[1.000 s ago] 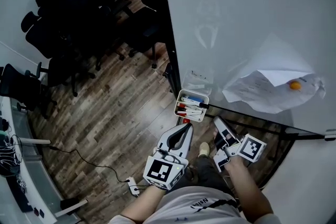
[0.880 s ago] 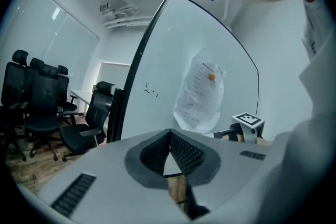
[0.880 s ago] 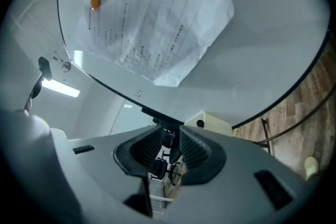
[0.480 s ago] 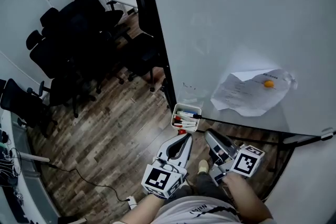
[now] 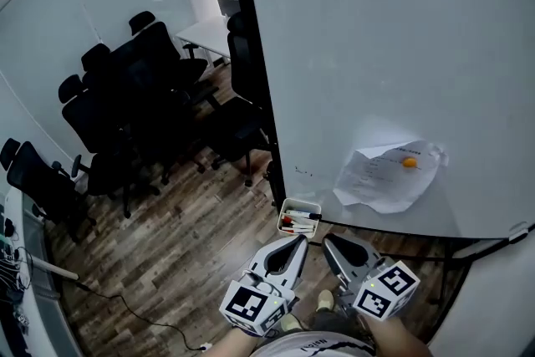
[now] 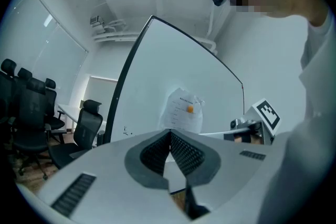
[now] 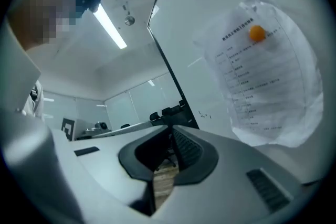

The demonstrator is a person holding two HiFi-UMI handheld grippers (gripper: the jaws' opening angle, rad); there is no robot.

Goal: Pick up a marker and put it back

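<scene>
Head view — markers (image 5: 298, 221), red and black, lying in white tray (image 5: 299, 204).

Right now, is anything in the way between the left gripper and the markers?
No. Nothing visible stands between the left gripper and the markers in the tray; only open air over the wooden floor lies between them.

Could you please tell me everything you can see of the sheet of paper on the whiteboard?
The sheet of paper is white, printed with rows of dark text too small to read. It is creased and wavy, hangs tilted against the whiteboard, and is pinned near its top by a round orange magnet.
</scene>
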